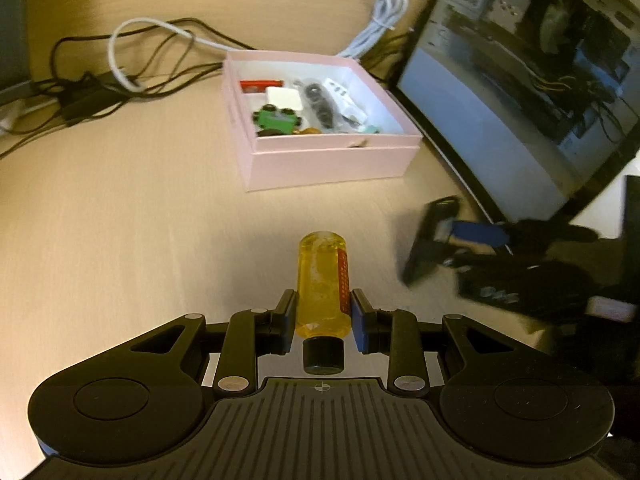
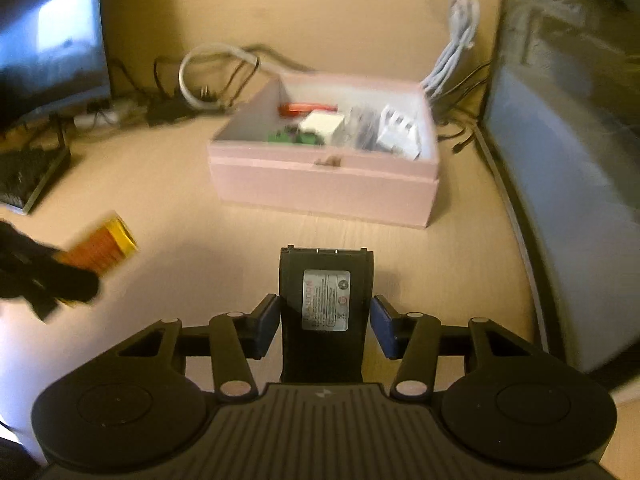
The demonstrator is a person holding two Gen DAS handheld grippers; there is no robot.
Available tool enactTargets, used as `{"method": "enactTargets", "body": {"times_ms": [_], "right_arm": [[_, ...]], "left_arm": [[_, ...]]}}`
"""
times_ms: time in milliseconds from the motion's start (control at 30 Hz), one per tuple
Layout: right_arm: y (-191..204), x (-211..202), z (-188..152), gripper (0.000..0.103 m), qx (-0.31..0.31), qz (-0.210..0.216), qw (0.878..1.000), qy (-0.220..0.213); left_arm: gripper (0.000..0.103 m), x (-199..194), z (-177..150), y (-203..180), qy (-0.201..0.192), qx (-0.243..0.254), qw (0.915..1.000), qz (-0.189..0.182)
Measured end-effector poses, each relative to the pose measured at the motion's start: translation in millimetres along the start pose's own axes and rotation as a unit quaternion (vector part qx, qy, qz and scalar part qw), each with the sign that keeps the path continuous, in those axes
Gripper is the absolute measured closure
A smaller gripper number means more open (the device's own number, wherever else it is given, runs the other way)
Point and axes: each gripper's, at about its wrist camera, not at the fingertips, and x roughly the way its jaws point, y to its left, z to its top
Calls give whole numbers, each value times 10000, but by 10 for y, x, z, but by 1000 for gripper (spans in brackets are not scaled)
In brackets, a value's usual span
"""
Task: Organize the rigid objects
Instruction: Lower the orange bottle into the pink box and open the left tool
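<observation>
The left claw (image 1: pixel 323 312) squeezes a yellow bottle (image 1: pixel 323 280), and the right claw (image 2: pixel 325 322) holds a black battery (image 2: pixel 326 300), both above the surface (image 1: pixel 120 220). The pink box (image 1: pixel 320 120) sits farther away, quite full. Either thing might slip and drop, or bump the box wall.

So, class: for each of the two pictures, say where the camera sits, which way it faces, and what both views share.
Left wrist: on the left gripper, looking down along its fingers at the bottle it holds, box beyond; right gripper at right.
Right wrist: on the right gripper, facing the battery it holds and the box; left gripper at left.
Shared: box, desk, white cable.
</observation>
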Motion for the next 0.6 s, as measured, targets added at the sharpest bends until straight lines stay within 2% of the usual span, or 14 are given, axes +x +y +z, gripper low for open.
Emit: {"method": "enactTargets", "body": {"times_ms": [67, 100, 267, 433, 600], "right_arm": [[-38, -163, 33, 54, 136, -34, 9997, -187], [-49, -235, 50, 62, 179, -66, 9995, -266], [-110, -449, 82, 63, 309, -216, 9976, -584], [-150, -499, 39, 63, 430, -325, 9975, -466], [-131, -480, -41, 63, 269, -399, 9983, -339]], "left_arm": [[71, 30, 71, 13, -42, -9, 10000, -70], [71, 42, 123, 24, -76, -15, 9999, -95], [71, 145, 596, 116, -467, 69, 9989, -73], [71, 401, 1208, 203, -975, -15, 9952, 107], [71, 852, 1744, 334, -1110, -221, 9929, 355]]}}
